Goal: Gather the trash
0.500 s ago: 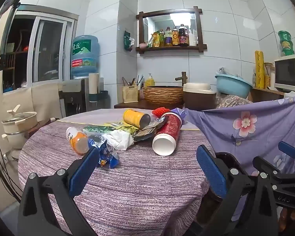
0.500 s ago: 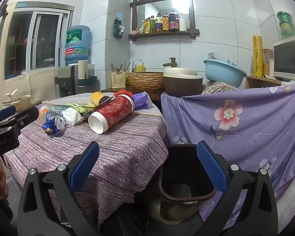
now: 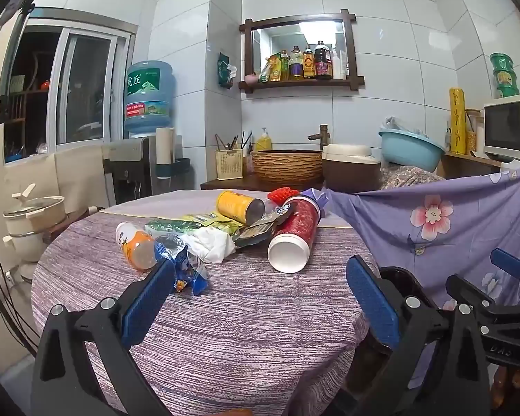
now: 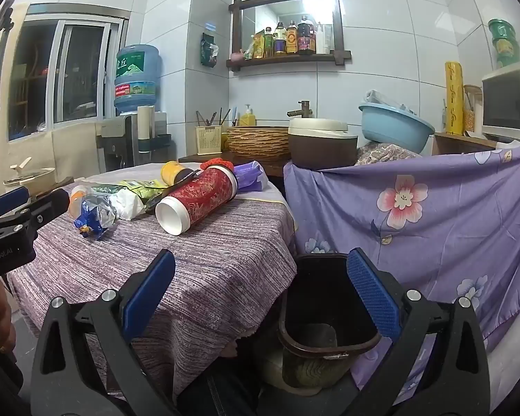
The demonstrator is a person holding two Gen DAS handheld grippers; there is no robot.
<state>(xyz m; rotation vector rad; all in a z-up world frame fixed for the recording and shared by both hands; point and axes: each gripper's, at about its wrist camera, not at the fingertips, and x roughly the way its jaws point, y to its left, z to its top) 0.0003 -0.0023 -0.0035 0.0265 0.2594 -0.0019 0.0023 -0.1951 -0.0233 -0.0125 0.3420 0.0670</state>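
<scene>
Both our tools, left tool (image 3: 260, 291) and right tool (image 4: 260, 291), are wide open, holding nothing. Trash sits mid-tabletop (image 3: 246, 329); the red can (image 3: 294, 235) lies nearest the bin (image 4: 326, 312). We'd probably grab its middle, squeeze gently, then drop it in.

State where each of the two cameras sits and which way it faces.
Left wrist: sits behind the open left claw, looking slightly down across the table at the trash; the right claw shows at the right edge.
Right wrist: sits behind the open right claw, facing the table edge and dark bin; the left claw shows at the left edge.
Both share the red canister.
</scene>
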